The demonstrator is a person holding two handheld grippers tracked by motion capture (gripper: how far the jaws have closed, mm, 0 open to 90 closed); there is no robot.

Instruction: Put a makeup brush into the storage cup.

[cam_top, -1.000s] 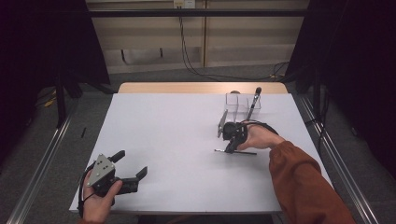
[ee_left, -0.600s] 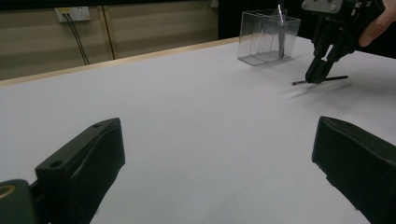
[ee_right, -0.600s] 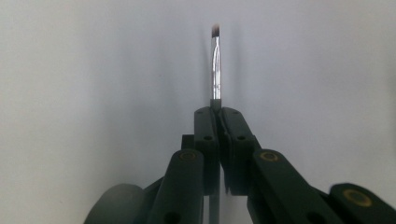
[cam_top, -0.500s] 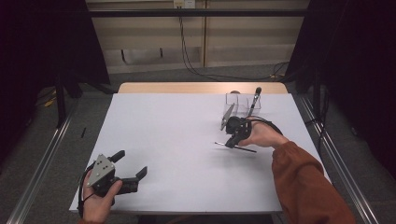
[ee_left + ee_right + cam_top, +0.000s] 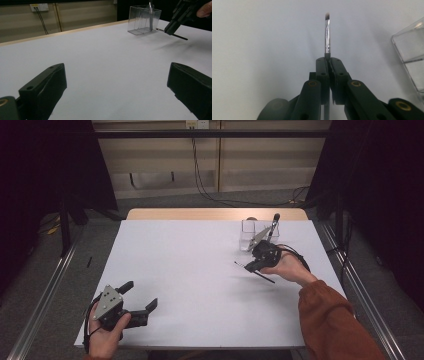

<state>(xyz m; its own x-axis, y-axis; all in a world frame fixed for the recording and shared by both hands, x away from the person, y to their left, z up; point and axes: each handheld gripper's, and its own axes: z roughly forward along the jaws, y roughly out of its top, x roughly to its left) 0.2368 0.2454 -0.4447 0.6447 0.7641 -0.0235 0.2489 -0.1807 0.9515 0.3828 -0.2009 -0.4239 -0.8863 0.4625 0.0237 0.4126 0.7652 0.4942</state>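
A thin make-up brush (image 5: 265, 277) with a silver ferrule (image 5: 327, 37) is clamped crosswise in my right gripper (image 5: 248, 266), which hangs shut on it just above the white table, in front of a clear plastic organiser (image 5: 248, 236). In the right gripper view the jaws (image 5: 327, 60) press together on the handle, bristles pointing away. A dark-tipped brush (image 5: 274, 224) stands upright in the organiser. My left gripper (image 5: 141, 295) rests near the table's front left corner, open with nothing between its jaws (image 5: 116, 72). From there the organiser (image 5: 143, 20) and the held brush (image 5: 178, 37) show far off.
The white table (image 5: 190, 265) has a wooden strip along its far edge. Metal rails run along the floor on both sides. Cables hang by the back wall behind the table.
My right gripper has lifted off the table with the brush and drifted a little toward the organiser. The left gripper has stayed where it was.
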